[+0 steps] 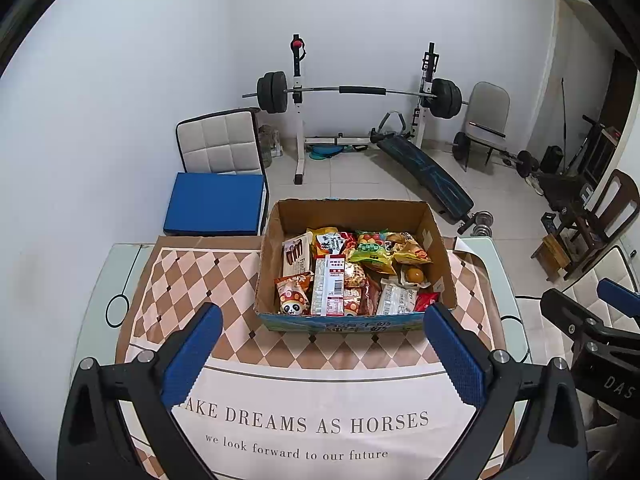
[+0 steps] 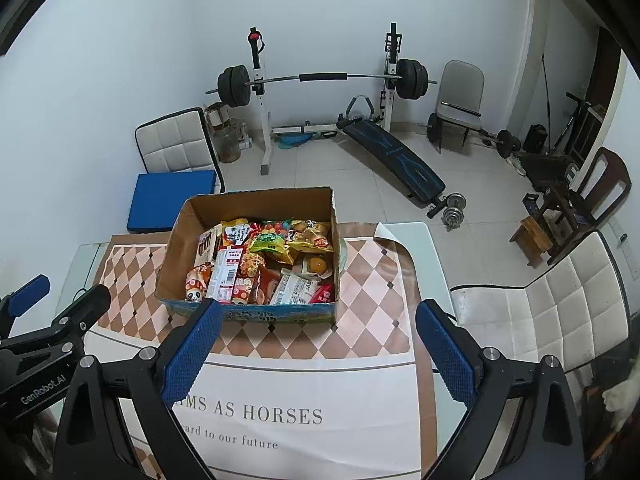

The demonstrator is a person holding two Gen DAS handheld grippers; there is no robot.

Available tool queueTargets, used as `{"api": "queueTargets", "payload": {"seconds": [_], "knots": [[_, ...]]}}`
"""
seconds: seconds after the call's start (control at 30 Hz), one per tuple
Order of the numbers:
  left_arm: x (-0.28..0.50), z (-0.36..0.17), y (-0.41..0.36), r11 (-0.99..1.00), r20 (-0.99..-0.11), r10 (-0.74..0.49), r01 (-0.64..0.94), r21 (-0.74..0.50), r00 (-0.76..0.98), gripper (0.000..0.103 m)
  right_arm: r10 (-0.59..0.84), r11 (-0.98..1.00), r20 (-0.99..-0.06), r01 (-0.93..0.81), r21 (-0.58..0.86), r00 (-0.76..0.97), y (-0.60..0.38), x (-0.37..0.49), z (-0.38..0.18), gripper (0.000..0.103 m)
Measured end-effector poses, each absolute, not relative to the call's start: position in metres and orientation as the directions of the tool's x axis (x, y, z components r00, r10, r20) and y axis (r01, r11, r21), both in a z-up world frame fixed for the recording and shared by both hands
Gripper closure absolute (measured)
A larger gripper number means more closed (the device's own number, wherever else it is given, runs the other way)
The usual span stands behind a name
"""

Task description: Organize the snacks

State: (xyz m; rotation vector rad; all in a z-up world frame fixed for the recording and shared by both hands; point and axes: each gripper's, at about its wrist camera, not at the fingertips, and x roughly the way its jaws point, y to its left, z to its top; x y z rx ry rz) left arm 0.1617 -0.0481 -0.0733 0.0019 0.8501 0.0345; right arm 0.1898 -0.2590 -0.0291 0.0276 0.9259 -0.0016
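A cardboard box [image 1: 268, 264] full of mixed snack packets [image 1: 348, 276] stands on the far half of the table; it also shows in the right wrist view [image 2: 176, 248]. Snacks include a tall white-and-red carton [image 1: 329, 290], a panda packet [image 1: 293, 294] and an orange jelly cup [image 1: 415, 275]. My left gripper [image 1: 322, 322] is open and empty, just short of the box's near wall. My right gripper [image 2: 318, 320] is open and empty, near the box's near right corner. Each gripper shows at the other view's edge.
A checkered tablecloth with printed text [image 1: 320, 420] covers the glass table [image 1: 96, 280]. A white chair with a blue cushion [image 1: 216, 204] stands behind the table, another white chair [image 2: 560, 304] to the right. A barbell rack [image 1: 352, 92] and bench stand beyond.
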Motion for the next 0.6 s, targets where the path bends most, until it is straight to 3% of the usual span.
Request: {"api": "queueTargets", "payload": {"seconds": [0.6], "knots": [[0.1649,-0.0731,-0.0504,1.0,-0.75,0.025,-0.02,0.016,0.661,0.0,0.014,0.999,-0.797,0.016,0.03,0.604,-0.2607,0.1869,-0.0273,0.004]]}}
